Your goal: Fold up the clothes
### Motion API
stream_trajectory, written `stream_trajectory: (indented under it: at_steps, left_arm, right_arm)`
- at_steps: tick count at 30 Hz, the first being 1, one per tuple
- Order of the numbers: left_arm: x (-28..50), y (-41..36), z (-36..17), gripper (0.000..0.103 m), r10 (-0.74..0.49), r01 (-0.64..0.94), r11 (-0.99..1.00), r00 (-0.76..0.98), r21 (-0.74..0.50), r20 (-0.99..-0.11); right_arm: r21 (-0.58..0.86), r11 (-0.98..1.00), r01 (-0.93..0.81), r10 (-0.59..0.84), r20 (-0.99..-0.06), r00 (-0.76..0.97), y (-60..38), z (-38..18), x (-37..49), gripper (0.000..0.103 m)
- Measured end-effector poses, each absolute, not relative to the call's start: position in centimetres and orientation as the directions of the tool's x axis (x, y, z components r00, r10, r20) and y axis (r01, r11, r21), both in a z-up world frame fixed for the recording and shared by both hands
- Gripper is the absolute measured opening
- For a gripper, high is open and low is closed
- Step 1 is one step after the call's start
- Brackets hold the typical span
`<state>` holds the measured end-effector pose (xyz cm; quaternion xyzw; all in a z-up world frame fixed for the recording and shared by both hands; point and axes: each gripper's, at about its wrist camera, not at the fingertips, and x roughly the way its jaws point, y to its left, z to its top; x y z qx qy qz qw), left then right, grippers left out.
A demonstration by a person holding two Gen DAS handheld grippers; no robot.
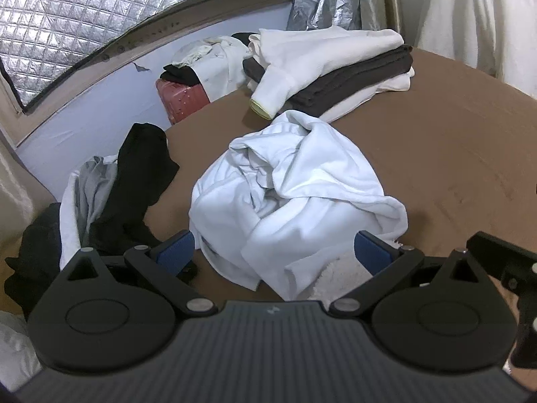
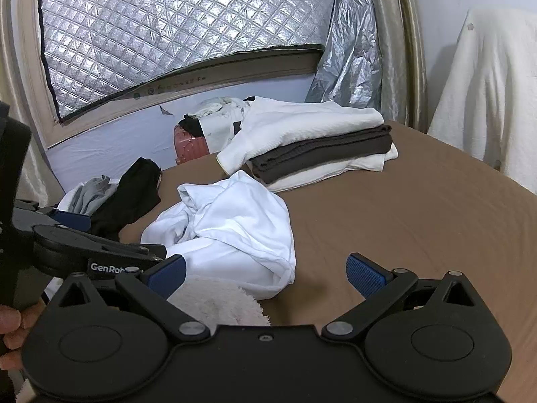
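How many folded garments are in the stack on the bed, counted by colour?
White: 2, the top garment and the bottom garment
Dark brown: 1, the middle garment
Total: 3

1. Pink suitcase (image 1: 183, 102): upper part hidden under black and white garments.
2. Fluffy towel (image 2: 221, 302): near end concealed behind the right hand-held gripper (image 2: 265, 273) body.
3. Dark clothes pile (image 1: 33, 255): cut off behind the left hand-held gripper (image 1: 273, 252).
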<state>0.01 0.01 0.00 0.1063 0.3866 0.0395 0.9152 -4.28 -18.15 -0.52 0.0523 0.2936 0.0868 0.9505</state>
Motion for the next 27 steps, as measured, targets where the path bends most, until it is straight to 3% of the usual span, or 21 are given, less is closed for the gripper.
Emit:
stream_trajectory:
  at_steps: [6, 14, 27]
  left_arm:
    - [-0.1, 0.0, -0.5, 0.103, 0.189, 0.01, 0.963, 0.688, 0.27, -0.7]
    - [0.3, 1.4, -0.7, 0.103, 0.156, 0.018, 0.974, 0.666, 0.225, -0.729]
    - [0.6, 1.4, -1.5, 0.103, 0.179, 0.02, 0.966, 0.661, 0.256, -0.729]
  right_arm:
    - [0.162, 0.978, -0.134, 0.202, -0.553, 0.809, -18.4, -0.7, -4.0, 0.103]
    - [0.184, 0.974, -0.132, 0.214, -0.554, 0.805, -18.4, -1.2, -3.8, 0.103]
    - [0.171, 0.978, -0.122, 0.198, -0.555, 0.808, -18.3, -1.5, -3.9, 0.103]
